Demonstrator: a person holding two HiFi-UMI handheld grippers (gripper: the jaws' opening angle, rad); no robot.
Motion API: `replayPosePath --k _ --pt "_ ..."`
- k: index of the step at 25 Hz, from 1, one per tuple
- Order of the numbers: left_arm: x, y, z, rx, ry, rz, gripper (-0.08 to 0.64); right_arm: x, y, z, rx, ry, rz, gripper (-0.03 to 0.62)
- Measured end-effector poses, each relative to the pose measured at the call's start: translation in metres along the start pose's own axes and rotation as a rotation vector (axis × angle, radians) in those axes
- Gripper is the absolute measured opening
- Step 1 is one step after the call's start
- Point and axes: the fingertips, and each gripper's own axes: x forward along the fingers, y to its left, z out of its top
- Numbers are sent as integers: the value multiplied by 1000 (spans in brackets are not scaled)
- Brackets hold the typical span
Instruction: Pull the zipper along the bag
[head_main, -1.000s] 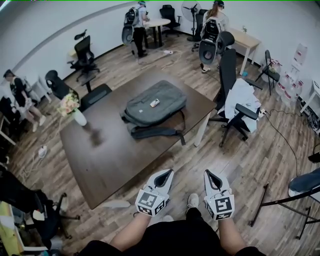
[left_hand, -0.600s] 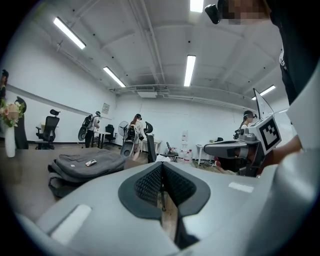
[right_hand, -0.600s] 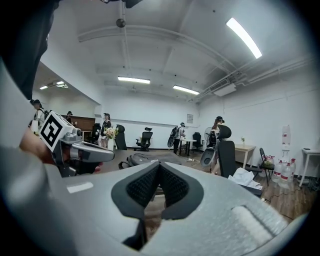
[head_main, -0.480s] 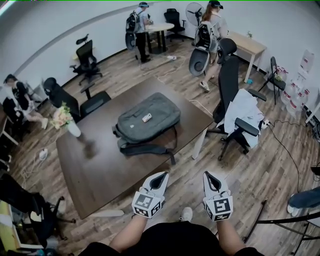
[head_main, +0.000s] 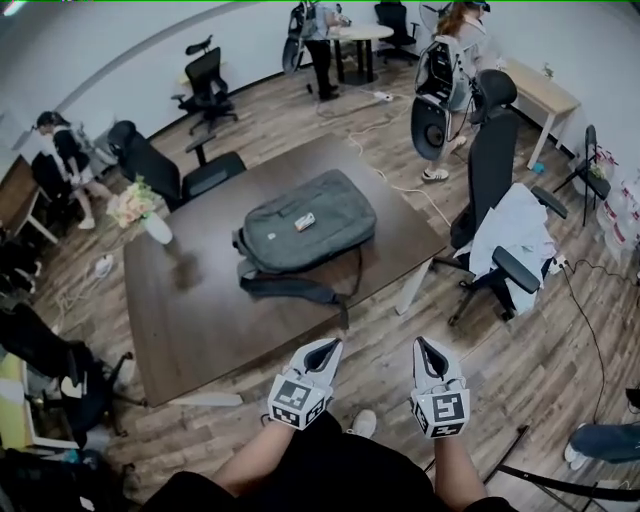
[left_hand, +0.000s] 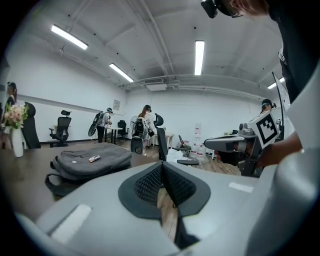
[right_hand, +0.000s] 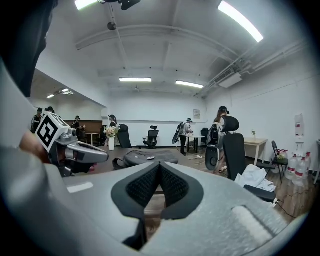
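left hand-held gripper (head_main: 326, 346) and right hand-held gripper (head_main: 427, 346): both pressed together, nothing between the jaws, side by side short of the counter (head_main: 205, 320) edge. bag (head_main: 310, 225) lies flat mid-counter, well apart from both.

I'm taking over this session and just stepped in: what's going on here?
A person holds a gripper in each hand. The left gripper and right gripper are both shut and empty, over the floor short of the table. The grey backpack lies on the table, and neither gripper touches it yet.
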Motion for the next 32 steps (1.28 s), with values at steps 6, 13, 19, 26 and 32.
replayPosePath --k 6,13,19,26,32 --pt "13 20 -5 3 33 57 18 35 -1 -4 -15 26 68 2" --pt "43 75 -4 -31 33 112 17 97 -1 4 -61 58 121 2" --pt "68 122 11 -58 0 131 17 160 -3 24 -102 63 158 2" --pt "87 162 16 -86 -5 128 18 220 4 32 -74 96 215 2" --pt "99 193 19 -75 -3 138 18 255 14 34 -105 112 247 2"
